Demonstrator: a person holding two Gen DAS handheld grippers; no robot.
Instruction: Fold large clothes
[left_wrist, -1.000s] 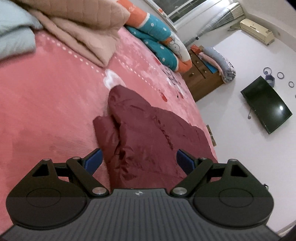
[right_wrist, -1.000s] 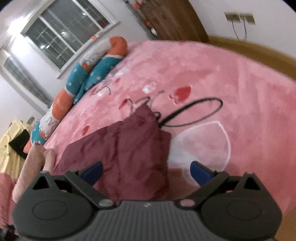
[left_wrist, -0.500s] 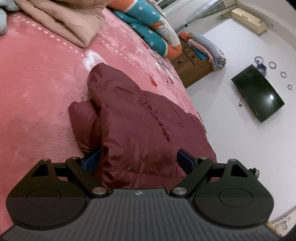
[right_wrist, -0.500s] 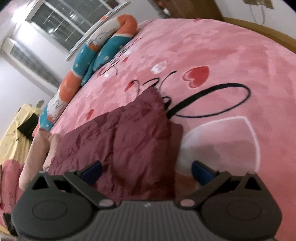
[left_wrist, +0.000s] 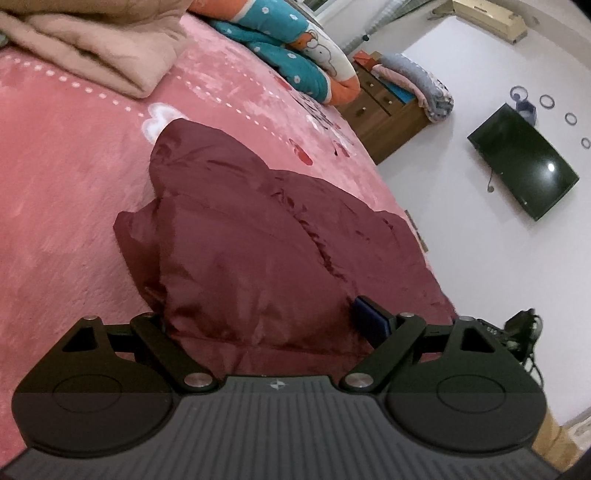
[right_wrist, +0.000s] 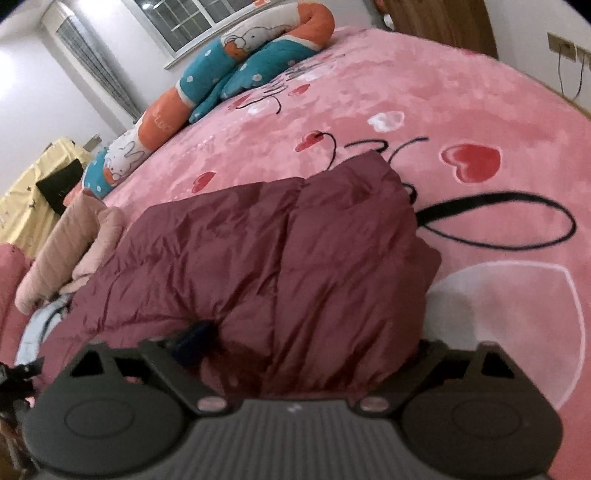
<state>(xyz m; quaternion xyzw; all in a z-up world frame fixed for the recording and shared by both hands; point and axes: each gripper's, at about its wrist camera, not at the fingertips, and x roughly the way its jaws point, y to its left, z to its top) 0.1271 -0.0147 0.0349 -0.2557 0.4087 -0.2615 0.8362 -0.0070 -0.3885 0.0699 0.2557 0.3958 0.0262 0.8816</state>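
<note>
A home bedroom; a pink plush bedspread (right_wrist: 424, 85), long cartoon bolster (left_wrist: 295, 48), wooden dresser (left_wrist: 384, 114), wall-mounted television (left_wrist: 524, 162).

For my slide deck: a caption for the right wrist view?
Right gripper closing around the near edge of a maroon puffer jacket on a pink bed blanket.

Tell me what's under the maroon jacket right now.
The maroon jacket lies on the pink bedspread, which shows all around it. In the right wrist view it covers part of the black loop print. Anything else beneath is hidden.
</note>
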